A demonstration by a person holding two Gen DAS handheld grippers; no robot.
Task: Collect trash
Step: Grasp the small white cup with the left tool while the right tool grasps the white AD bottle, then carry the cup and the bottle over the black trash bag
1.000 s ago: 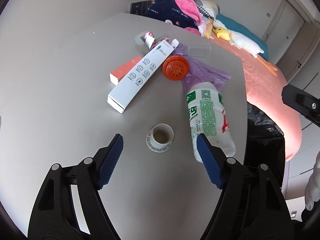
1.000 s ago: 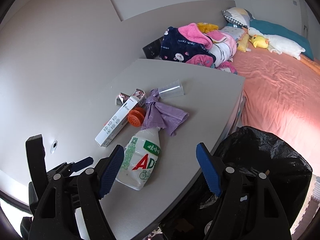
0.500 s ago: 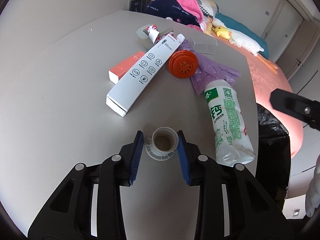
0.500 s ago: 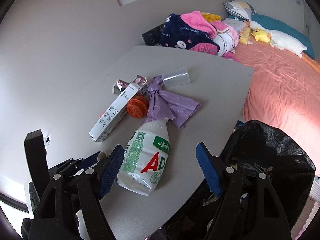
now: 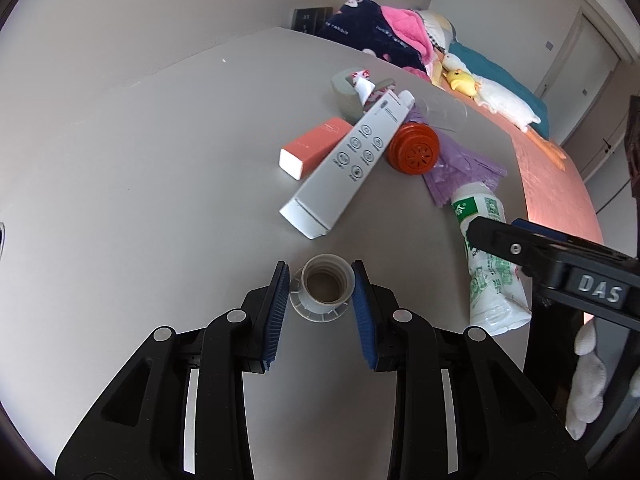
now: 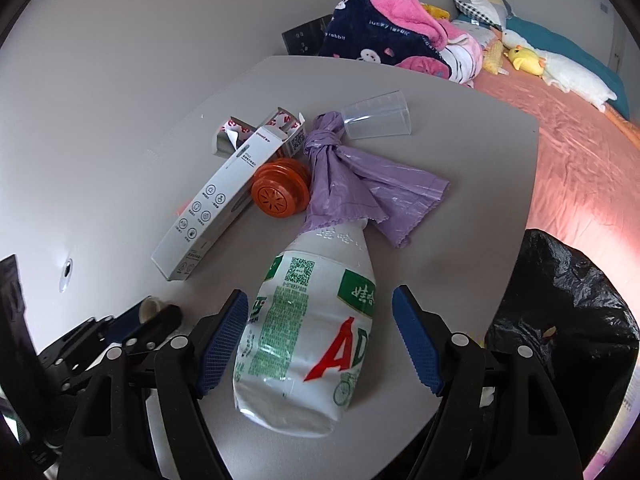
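Grey table (image 5: pixel 120 200) fully littered, black bin bag (image 6: pixel 568 320) near right: left gripper (image 5: pixel 320 280) closed on bottle cap (image 5: pixel 326 286), right gripper (image 6: pixel 320 312) wide, straddling crushed bottle (image 6: pixel 312 320) ungripped; carton (image 5: pixel 348 164), orange lid (image 5: pixel 414 152), purple bag (image 6: pixel 360 188), clear cup (image 6: pixel 378 120) outstanding.

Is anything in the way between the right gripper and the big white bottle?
No. The white bottle lies on its side between the open blue pads of the right hand-held gripper, with nothing visible between them.

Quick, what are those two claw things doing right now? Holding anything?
Left gripper: jaws closed on the small white cap.
Right gripper: jaws open, straddling the crushed white bottle, not gripping it.
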